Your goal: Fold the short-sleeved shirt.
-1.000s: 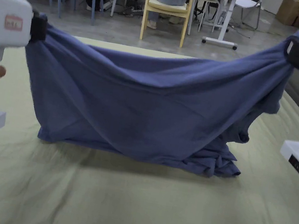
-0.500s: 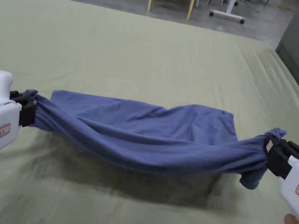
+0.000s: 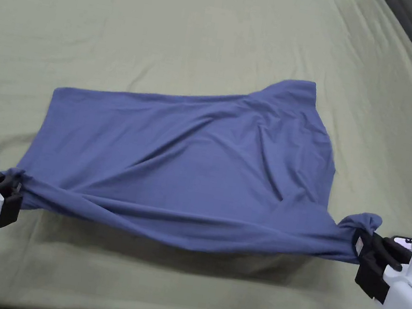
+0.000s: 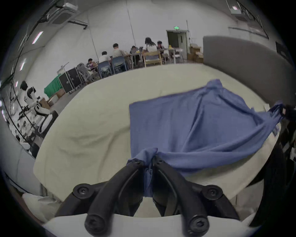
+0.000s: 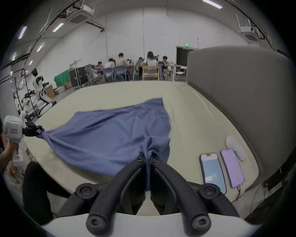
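The blue short-sleeved shirt (image 3: 188, 164) lies spread on the pale green bed sheet (image 3: 172, 20), its far part resting flat and its near edge stretched taut just above the sheet. My left gripper (image 3: 7, 189) is shut on the shirt's near left corner, with bunched cloth between its black jaws in the left gripper view (image 4: 148, 162). My right gripper (image 3: 365, 246) is shut on the near right corner, where cloth hangs down between its jaws in the right gripper view (image 5: 148, 158). The shirt (image 5: 112, 136) sags slightly between the two grips.
Two phones (image 5: 212, 171) and a small white object (image 5: 235, 147) lie on the sheet near the grey headboard (image 5: 240, 96) at the right. Chairs, tables and seated people (image 5: 136, 67) are beyond the bed's far edge. The near bed edge runs just below the grippers.
Both grippers have come down and toward me, laying the shirt from hanging upright to spread flat on the sheet. The head camera has tilted down.
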